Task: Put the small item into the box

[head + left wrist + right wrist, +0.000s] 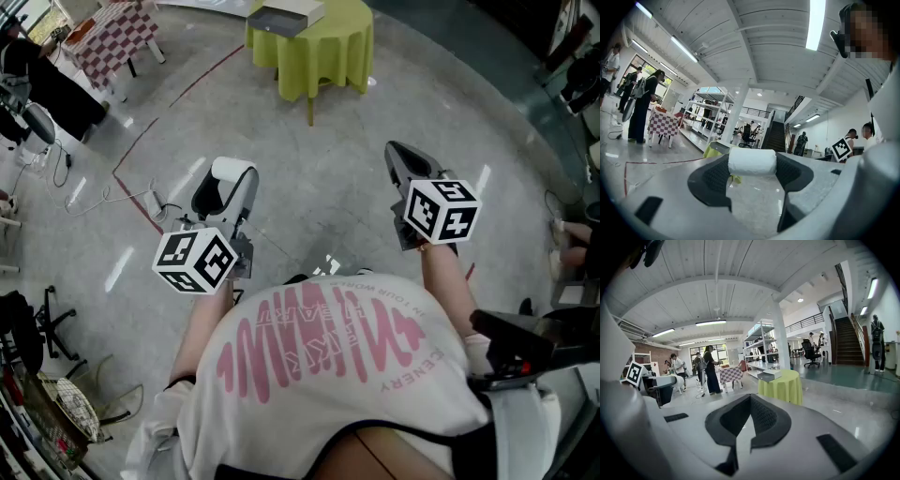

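A small white roll sits crosswise between the two black pads of my left gripper, which is shut on it at a wide jaw spacing. In the head view the roll shows as a white cap at that gripper's tip, above the grey floor. The grey-and-white box lies on a round table with a lime-green cloth, well ahead of both grippers. My right gripper is held level with the left and is shut with nothing in it. Its view shows the box on the green table beyond the jaw tips.
A table with a red-checked cloth stands at the far left, with people beside it. Cables and a power strip lie on the floor left of my left gripper. Shelving and a staircase are further back.
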Available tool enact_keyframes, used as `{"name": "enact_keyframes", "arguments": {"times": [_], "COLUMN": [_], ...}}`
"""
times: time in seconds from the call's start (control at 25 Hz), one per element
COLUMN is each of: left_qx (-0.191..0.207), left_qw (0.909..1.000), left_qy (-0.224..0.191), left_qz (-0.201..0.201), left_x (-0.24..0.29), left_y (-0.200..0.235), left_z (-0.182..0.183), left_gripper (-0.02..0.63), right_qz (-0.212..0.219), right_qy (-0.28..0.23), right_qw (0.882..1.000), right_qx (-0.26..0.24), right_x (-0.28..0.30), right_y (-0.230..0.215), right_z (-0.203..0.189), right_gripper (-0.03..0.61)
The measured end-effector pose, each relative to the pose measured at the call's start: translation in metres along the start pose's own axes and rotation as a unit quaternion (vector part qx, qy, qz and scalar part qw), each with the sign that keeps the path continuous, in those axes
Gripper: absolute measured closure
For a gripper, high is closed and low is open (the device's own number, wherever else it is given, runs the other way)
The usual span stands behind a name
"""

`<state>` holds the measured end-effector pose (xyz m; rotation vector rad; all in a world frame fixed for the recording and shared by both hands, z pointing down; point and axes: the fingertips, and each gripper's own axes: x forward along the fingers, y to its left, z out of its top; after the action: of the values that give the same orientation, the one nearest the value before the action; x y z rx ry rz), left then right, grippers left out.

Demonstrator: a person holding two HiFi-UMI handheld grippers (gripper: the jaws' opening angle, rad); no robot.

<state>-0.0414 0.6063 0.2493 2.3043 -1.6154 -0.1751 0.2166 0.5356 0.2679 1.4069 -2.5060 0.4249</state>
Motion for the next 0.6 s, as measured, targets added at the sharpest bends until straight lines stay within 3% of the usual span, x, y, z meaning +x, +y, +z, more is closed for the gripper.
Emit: {"name": "enact_keyframes", "arguments": {"times": [0.6], "left_qx": [-0.018], "left_qw": [0.9998], "left_qy": [0.007], "left_qz": [0.007], "left_x": [-0.005], "left_y": [0.017], "left_z": [-0.009], "left_gripper": [0.311], "right_qz": [0.002], "right_qy": [0.012], "right_qw": [1.0], "right_qx": [0.019], "right_x": [0.017], "right_y": [0.002], "right_z": [-0.009], "right_gripper": [0.572]}}
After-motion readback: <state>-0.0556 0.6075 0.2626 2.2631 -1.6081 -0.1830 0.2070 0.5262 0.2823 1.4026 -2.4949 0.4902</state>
